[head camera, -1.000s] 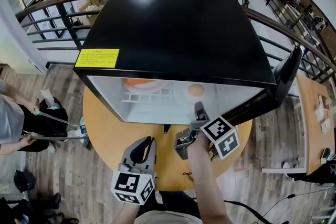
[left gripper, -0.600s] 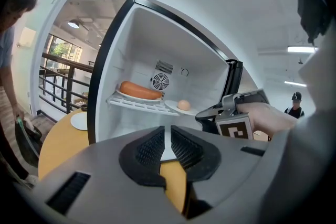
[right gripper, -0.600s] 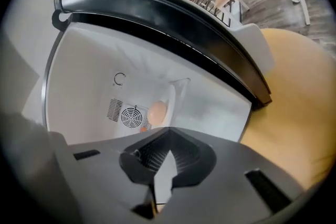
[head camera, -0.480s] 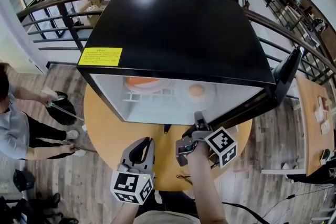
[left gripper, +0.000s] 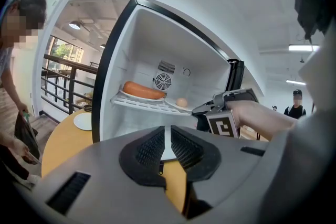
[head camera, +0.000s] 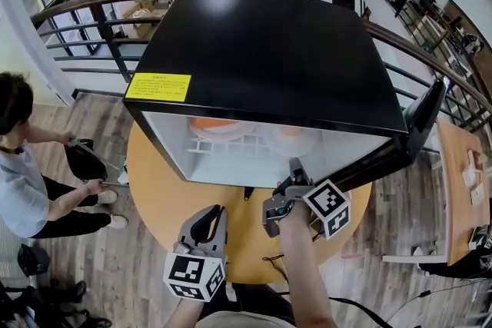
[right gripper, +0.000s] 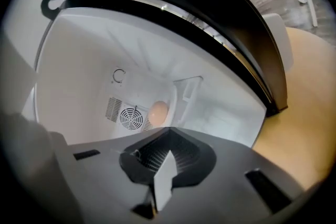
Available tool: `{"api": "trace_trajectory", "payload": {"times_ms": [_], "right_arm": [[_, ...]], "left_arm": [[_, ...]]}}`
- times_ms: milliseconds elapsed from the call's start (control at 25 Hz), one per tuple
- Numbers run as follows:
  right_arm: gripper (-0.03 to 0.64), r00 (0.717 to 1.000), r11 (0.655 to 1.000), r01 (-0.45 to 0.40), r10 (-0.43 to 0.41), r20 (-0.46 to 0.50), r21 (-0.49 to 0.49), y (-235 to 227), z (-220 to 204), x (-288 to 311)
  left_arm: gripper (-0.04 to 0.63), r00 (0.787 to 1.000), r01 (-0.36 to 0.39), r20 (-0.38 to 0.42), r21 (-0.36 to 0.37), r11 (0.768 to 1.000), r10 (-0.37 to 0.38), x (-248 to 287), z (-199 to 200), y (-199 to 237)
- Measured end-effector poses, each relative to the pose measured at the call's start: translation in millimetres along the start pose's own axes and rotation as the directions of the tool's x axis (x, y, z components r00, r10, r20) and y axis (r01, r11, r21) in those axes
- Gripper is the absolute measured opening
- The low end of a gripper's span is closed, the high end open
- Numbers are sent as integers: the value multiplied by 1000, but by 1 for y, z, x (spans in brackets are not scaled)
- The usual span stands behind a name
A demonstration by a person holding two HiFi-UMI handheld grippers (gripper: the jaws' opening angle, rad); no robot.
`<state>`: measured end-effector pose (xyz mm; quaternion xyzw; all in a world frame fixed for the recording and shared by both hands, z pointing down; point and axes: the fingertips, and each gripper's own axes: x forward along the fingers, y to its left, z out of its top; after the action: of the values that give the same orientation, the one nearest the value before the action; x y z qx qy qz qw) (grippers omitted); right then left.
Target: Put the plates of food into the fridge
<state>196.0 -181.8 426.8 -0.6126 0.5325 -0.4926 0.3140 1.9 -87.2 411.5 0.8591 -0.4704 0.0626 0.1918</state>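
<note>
Mezzanine floor, railing (head camera: 84,19) behind; a round wooden table (head camera: 165,200) carries a black mini fridge (head camera: 269,50) with its door (head camera: 415,130) swung wide to the right. A person (head camera: 31,157) crouches on the floor at left, well apart from the work. Both plates of food are already inside, side by side on the white wire shelf (left gripper: 136,105): the left plate (head camera: 219,124) bears a long orange piece, probably a sausage though the view is too soft to be sure, and the right plate (head camera: 296,136) bears a pale round thing like an egg (right gripper: 158,110). They sit well back toward the rear fan, which should leave the door free to swing past them. The right gripper (head camera: 295,164) is at the fridge mouth, in front of the egg plate, jaws pressed together with nothing between them; that is likely a release-and-withdraw posture, and closed jaws would suit nudging the door. The left gripper (head camera: 209,213) is held low over the table, short of the fridge, its jaws parted only by a thin slit and empty, apparently parked out of the way. A small white disc (left gripper: 82,121) lies on the table left of the fridge. Loading looks done; the open door seems the one thing left
</note>
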Motion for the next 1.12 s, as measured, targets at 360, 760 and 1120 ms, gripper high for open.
{"api": "trace_trajectory", "payload": {"times_ms": [360,760,1120], "right_arm": [[12,959,641,-124,274,74,-757,66,-12,-89],[12,961,488,-80,270,64,-869,64,-43,-129],[12,950,436,-117,311,28,-893,81,-60,-143]], "left_arm": [[40,981,-3,196,46,999,-6,-14,63,-9],[14,966,-61,257,167,984,16,-42,71,-36],[8,944,-138,319,144,980,86,-64,81,-26]]}}
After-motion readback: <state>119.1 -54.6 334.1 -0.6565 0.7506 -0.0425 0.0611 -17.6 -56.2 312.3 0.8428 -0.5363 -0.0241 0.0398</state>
